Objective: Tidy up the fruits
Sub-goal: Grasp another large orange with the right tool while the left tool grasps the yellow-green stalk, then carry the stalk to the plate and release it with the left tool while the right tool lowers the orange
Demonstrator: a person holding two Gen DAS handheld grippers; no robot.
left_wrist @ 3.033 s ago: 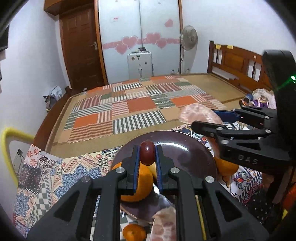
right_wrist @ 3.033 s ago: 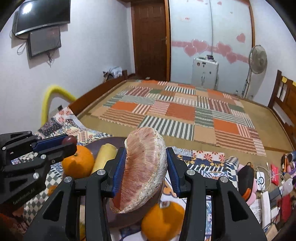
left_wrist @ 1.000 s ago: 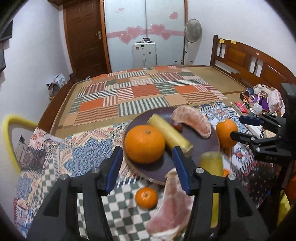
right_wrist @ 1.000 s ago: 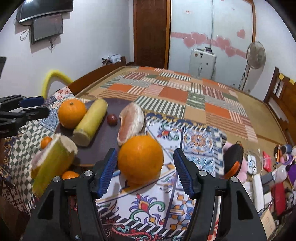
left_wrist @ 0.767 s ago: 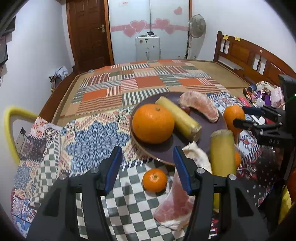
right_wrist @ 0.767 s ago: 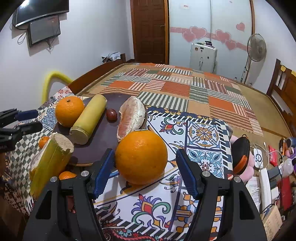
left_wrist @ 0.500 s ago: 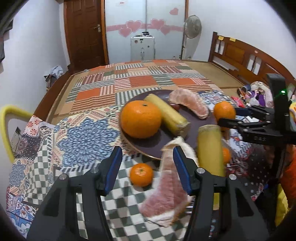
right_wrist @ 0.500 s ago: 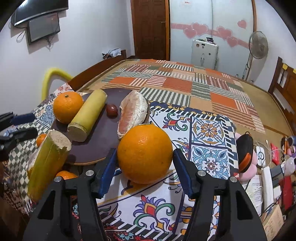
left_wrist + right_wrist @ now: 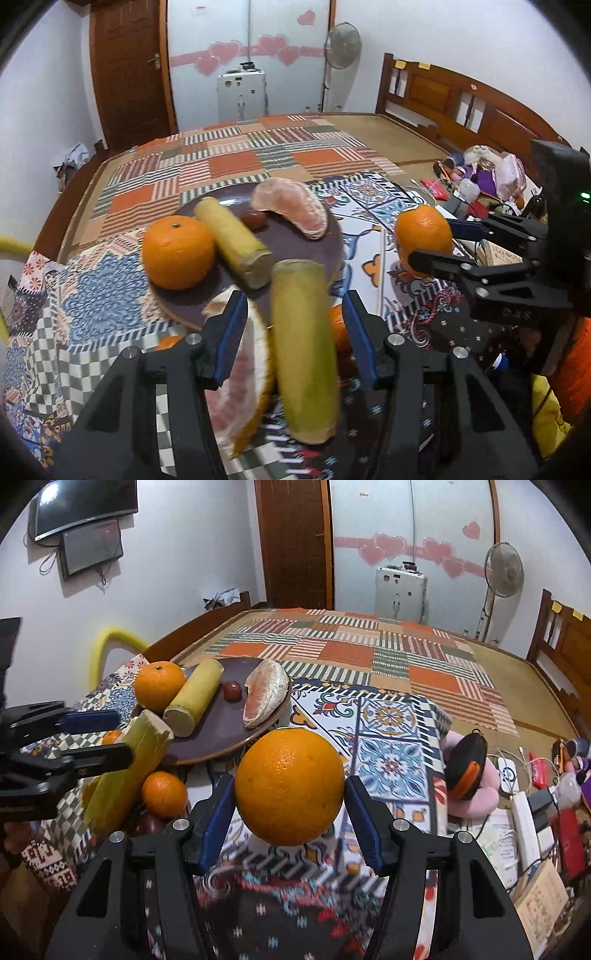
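A dark plate holds an orange, a yellow cane piece, a small red fruit and a pomelo segment. My left gripper is open around a greenish cane piece, with a pomelo wedge beside it. My right gripper stands with its pads against a big orange, which also shows in the left wrist view.
A small tangerine lies on the patterned cloth below the plate. Clutter, a power strip and a pink cushion sit on the right. A bed with a patchwork mat lies behind.
Both grippers let go of the red fruit and the pomelo segment onto the plate. The left one moved right over the greenish cane piece. The right one closed in on the big orange.
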